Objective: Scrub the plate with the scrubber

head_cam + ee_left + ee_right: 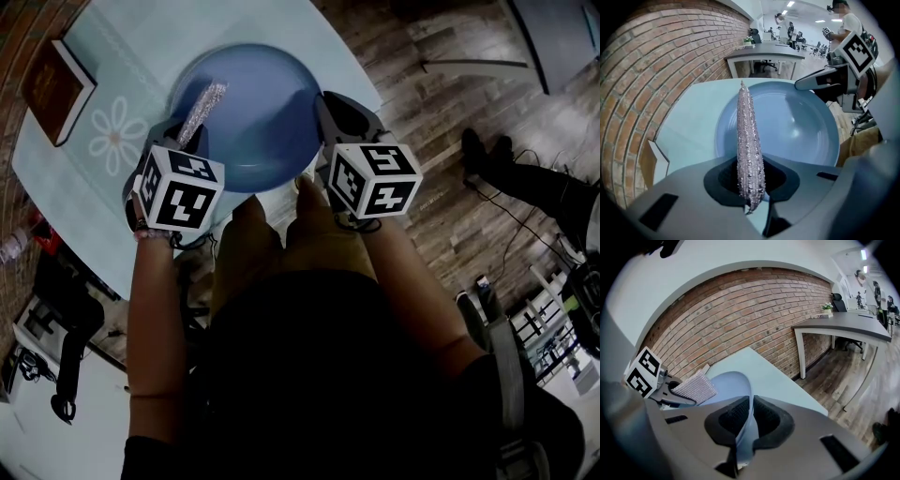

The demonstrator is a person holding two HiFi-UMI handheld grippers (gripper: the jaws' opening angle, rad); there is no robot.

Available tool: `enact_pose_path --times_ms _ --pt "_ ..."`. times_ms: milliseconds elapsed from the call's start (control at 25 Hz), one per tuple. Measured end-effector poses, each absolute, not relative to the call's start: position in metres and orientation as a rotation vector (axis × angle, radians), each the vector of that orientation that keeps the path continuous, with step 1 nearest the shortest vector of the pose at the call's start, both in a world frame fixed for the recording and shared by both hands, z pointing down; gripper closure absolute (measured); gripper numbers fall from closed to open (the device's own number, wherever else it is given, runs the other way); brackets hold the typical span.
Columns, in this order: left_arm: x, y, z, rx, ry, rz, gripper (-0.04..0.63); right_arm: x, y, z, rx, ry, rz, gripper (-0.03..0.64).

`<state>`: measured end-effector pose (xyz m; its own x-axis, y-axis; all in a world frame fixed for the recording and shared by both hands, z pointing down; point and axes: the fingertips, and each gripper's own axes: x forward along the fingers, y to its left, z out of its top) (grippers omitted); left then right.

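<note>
My left hand-held gripper (751,180) is clenched on the scrubber (749,140). The silver, knobbly pad is pinched at its near end between both jaws and seen edge-on in the left gripper view. My right hand-held gripper (749,423) is clamped on the blue plate (736,380), with the rim caught between the ribbed pads.

Location: in the head view the plate (248,117) sits over the near part of the pale blue worktop (122,56), between my two hand-held grippers. The right one (323,108) holds its rim at about 3 o'clock and the left one (187,139) sits at about 8 o'clock. A book (56,84) lies well apart, toward 10 o'clock on the worktop.

Governing relation: the scrubber (202,108) runs its long axis from my left jaws toward 1 o'clock, over the plate's left margin. The open bowl of the plate (797,126) lies toward 2 o'clock from it. The left hand is therefore the working hand and the right is only steadying.

Reservation: I cannot tell from these views whether the scrubber touches the plate surface, or whether the plate rests on the worktop or is tilted up off it.

Assessment: both holds look sound, and scrubbing could start by laying the pad's broad face (696,387) against the bowl.
</note>
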<state>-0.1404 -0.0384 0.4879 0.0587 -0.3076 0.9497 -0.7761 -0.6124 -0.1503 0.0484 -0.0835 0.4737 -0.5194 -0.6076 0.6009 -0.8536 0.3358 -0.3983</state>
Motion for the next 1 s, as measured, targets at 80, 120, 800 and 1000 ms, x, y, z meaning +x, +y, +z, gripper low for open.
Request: enact_pose_path --times_ms 80,120,800,1000 --pt "-0.134 -0.021 0.487 1.948 -1.032 1.563 0.515 0.048 -0.084 0.474 1.294 -2.263 0.992 0.560" --pt "-0.129 -0.012 0.487 1.956 -1.004 1.563 0.515 0.048 -0.083 0.474 1.292 -2.265 0.992 0.560" --pt "-0.014 0.008 0.495 2.172 -0.763 1.592 0.515 0.046 -0.085 0.476 1.281 -2.269 0.992 0.561" --pt "-0.025 -0.024 0.494 2.174 -0.851 1.629 0.515 0.046 -0.084 0.475 1.284 -2.269 0.985 0.563"
